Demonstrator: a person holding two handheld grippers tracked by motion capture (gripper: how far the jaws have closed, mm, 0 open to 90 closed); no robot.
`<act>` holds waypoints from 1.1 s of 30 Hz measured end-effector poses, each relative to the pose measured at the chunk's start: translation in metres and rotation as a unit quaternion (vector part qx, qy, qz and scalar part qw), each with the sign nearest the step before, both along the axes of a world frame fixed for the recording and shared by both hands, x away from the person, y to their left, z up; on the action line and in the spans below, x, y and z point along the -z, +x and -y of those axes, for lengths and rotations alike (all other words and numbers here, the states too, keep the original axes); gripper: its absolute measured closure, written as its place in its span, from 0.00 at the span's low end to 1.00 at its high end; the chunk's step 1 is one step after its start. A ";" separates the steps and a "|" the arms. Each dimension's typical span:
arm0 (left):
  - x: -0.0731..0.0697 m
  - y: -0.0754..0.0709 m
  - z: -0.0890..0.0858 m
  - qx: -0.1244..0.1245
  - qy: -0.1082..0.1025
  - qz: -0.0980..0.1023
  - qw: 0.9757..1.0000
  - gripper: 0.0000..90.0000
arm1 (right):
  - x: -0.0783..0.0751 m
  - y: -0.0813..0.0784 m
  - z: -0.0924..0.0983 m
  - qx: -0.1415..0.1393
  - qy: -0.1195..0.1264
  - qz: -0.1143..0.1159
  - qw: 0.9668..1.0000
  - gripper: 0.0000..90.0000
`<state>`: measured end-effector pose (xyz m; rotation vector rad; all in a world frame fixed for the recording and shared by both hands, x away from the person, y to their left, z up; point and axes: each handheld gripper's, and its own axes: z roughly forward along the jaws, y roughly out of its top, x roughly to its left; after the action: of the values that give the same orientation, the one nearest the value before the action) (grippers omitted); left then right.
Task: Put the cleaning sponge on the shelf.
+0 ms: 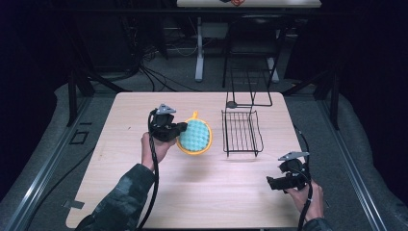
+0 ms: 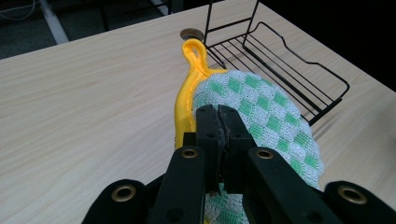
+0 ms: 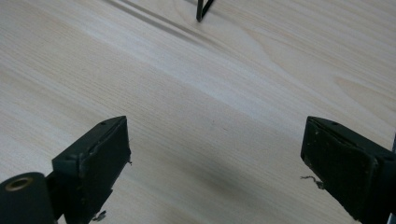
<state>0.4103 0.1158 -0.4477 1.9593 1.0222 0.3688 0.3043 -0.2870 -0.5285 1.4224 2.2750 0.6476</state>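
Two claws: left (image 2: 218, 122) pinches potholder (image 2: 261, 112) beside rack (image 1: 241, 132) (right (image 3: 224, 168) gapes, empty)

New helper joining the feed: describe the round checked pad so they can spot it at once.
On the light wooden table, look just left of the black wire rack. The round green-and-white checked pad with yellow trim and a yellow loop is pinched by the left gripper; it is the only coloured, soft item there.

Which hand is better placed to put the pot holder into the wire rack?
The left. Its claw is already shut on the pot holder, which sits just beside the wire rack. The right claw is open over bare table, nearer the person.
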 end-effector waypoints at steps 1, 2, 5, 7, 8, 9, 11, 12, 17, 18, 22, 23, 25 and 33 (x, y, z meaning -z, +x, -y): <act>0.000 0.001 0.001 0.002 -0.001 0.001 1.000 0.98 | 0.000 0.000 0.000 0.000 0.000 0.000 1.000 0.09; 0.000 0.002 0.002 0.002 -0.001 -0.001 1.000 0.98 | 0.000 0.000 0.000 0.000 0.000 0.000 1.000 0.09; -0.001 0.003 0.005 0.003 -0.001 -0.002 1.000 0.98 | 0.000 0.000 0.000 -0.001 -0.001 -0.001 1.000 0.09; -0.001 0.005 0.007 0.005 -0.001 -0.002 1.000 0.98 | 0.000 0.000 0.000 -0.001 -0.001 -0.001 1.000 0.09; -0.001 0.006 0.008 0.007 0.000 -0.002 1.000 0.98 | 0.000 0.000 0.000 0.000 0.001 0.000 1.000 0.09; -0.001 0.006 0.008 0.006 -0.001 -0.002 1.000 0.98 | 0.000 0.000 0.000 0.000 0.001 0.000 1.000 0.09; -0.002 0.008 0.010 0.007 -0.002 -0.003 1.000 0.98 | 0.000 0.000 0.000 0.000 0.001 0.000 1.000 0.09; -0.002 0.008 0.011 0.007 -0.004 -0.002 1.000 0.98 | 0.000 0.000 0.000 0.000 0.001 0.000 1.000 0.09; -0.006 0.011 0.017 0.010 -0.006 0.002 1.000 0.98 | 0.000 0.000 0.000 0.000 0.001 0.000 1.000 0.09; -0.007 0.012 0.019 0.011 -0.007 0.002 1.000 0.98 | 0.000 0.000 0.000 0.000 0.001 0.000 1.000 0.09; -0.008 0.014 0.023 0.012 -0.009 0.002 1.000 0.98 | 0.000 0.000 0.000 -0.001 -0.001 0.000 1.000 0.09; -0.008 0.015 0.025 0.012 -0.010 0.003 1.000 0.98 | 0.000 0.000 0.001 -0.001 -0.001 0.000 1.000 0.09; -0.009 0.016 0.028 0.015 -0.010 0.004 1.000 0.98 | 0.000 0.000 0.001 -0.001 0.000 0.000 1.000 0.09; -0.011 0.023 0.041 0.020 -0.013 0.004 1.000 0.98 | 0.000 0.000 0.001 -0.001 0.000 0.001 1.000 0.09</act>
<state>0.4337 0.0745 -0.4364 1.9506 0.9764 0.3406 0.3042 -0.2876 -0.5282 1.4199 2.2756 0.6487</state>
